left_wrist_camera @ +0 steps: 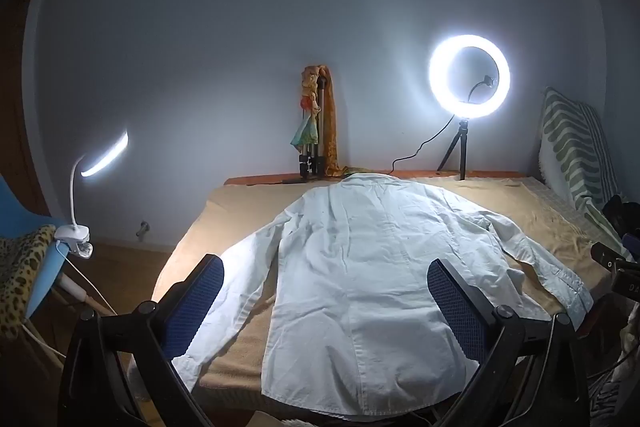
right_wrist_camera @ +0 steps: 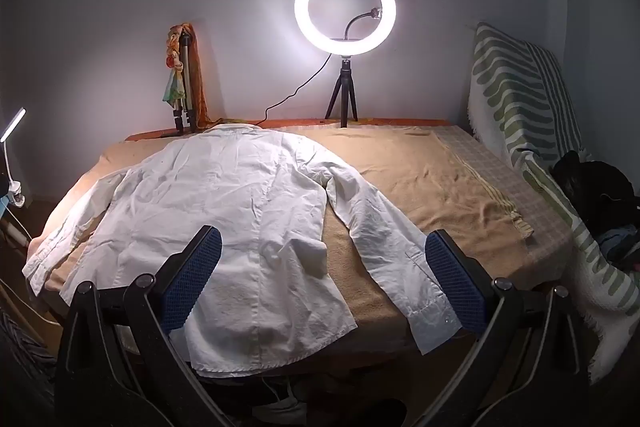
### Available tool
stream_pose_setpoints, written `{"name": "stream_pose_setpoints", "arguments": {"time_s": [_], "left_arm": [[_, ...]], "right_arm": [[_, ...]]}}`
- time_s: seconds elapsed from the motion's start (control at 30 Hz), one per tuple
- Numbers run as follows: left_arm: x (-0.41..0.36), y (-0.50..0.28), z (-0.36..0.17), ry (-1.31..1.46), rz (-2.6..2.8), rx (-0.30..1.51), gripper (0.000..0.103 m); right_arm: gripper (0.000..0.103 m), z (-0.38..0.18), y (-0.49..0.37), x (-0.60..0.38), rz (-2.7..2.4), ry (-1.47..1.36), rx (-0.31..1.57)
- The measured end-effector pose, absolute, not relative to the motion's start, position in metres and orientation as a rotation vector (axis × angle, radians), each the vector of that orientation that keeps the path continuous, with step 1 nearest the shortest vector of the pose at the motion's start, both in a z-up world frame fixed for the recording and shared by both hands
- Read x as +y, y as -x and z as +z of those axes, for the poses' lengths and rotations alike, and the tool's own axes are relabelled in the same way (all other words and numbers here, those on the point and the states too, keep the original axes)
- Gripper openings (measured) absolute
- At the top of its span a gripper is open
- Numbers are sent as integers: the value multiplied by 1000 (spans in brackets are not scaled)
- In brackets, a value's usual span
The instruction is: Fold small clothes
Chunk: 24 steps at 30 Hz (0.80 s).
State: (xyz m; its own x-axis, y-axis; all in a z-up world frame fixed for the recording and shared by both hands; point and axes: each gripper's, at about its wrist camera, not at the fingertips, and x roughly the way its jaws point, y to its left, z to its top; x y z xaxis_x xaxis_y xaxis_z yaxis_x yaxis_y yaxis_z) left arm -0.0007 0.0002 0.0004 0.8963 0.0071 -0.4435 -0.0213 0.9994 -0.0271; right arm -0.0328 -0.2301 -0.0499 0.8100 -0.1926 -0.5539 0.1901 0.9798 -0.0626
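A white long-sleeved shirt (left_wrist_camera: pixel 360 267) lies flat, back up, on a tan cloth over the table (left_wrist_camera: pixel 540 223), collar at the far end, sleeves spread to both sides. It also shows in the right wrist view (right_wrist_camera: pixel 224 211). My left gripper (left_wrist_camera: pixel 326 275) is open and empty, held above the shirt's hem end, its blue-padded fingers (left_wrist_camera: pixel 196 303) wide apart. My right gripper (right_wrist_camera: pixel 320 255) is open and empty, above the shirt's right side, with the right sleeve cuff (right_wrist_camera: pixel 432 311) by its right finger. Part of the right gripper shows at the right edge of the left wrist view (left_wrist_camera: pixel 616 263).
A lit ring light on a tripod (right_wrist_camera: pixel 345 11) and a folded tripod draped with cloth (right_wrist_camera: pixel 184 75) stand at the far edge. A clip lamp (left_wrist_camera: pixel 100 163) and blue chair (left_wrist_camera: pixel 24 227) are left. A green-striped blanket (right_wrist_camera: pixel 528 115) and dark items (right_wrist_camera: pixel 592 195) are right.
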Motion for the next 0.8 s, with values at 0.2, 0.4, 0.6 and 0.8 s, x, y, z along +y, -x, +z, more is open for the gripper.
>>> {"name": "stream_pose_setpoints", "arguments": {"time_s": [0.2,0.4,0.6,0.8], "left_arm": [[0,2,1,26,22,473,103],[-1,2,2,29,31,466,103],[0,6,9,33,34,454,103],[1,7,9,34,36,452,103]], "right_arm": [[103,-52,33,-233,-207,26,593],[103,-44,38,-228,-216,30,577],[103,-43,41,-228,-217,32,563],[103,-42,42,-225,-204,38,570]]}}
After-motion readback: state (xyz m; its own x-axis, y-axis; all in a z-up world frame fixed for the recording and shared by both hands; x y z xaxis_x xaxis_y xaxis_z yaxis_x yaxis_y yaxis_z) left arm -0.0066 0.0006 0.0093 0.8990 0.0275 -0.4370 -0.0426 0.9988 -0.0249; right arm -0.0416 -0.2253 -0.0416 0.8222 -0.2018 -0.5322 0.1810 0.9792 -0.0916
